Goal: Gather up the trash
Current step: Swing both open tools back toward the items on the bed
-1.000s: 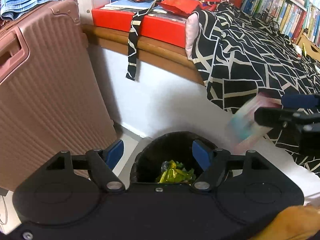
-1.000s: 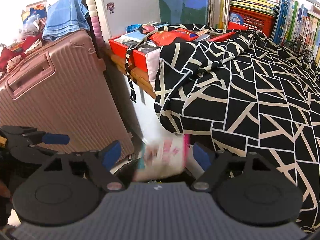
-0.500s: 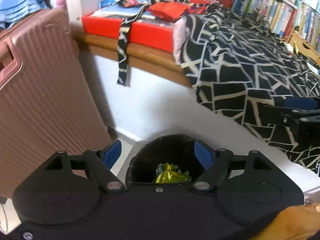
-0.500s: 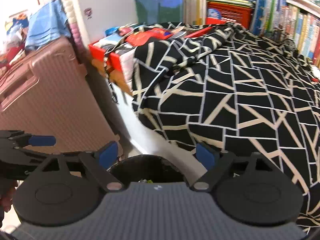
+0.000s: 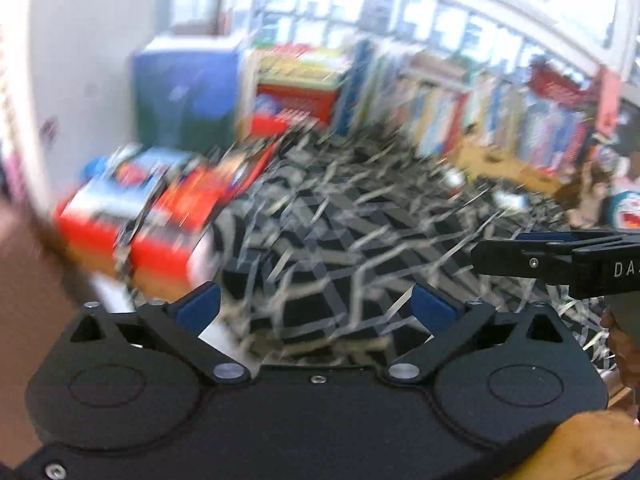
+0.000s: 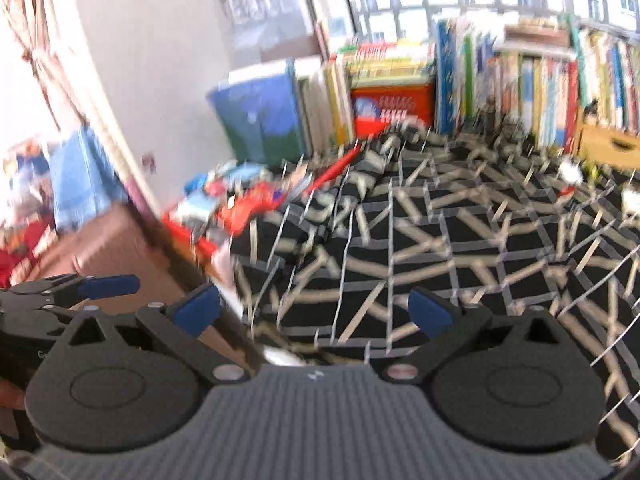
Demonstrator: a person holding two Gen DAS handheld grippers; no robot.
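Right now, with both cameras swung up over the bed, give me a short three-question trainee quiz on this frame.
1. True or false: the left gripper has a piece of trash between its blue pads.
2. In the right wrist view, which lies directly beyond the right gripper: (a) a trash bin, (b) the black-and-white bedspread, (c) a sink?
3. Fill in: the red basket stands among the ____ at the far side of the bed.

Key: 1 false, nothing is between them and the jaws are opening. 2 b. 3 books.
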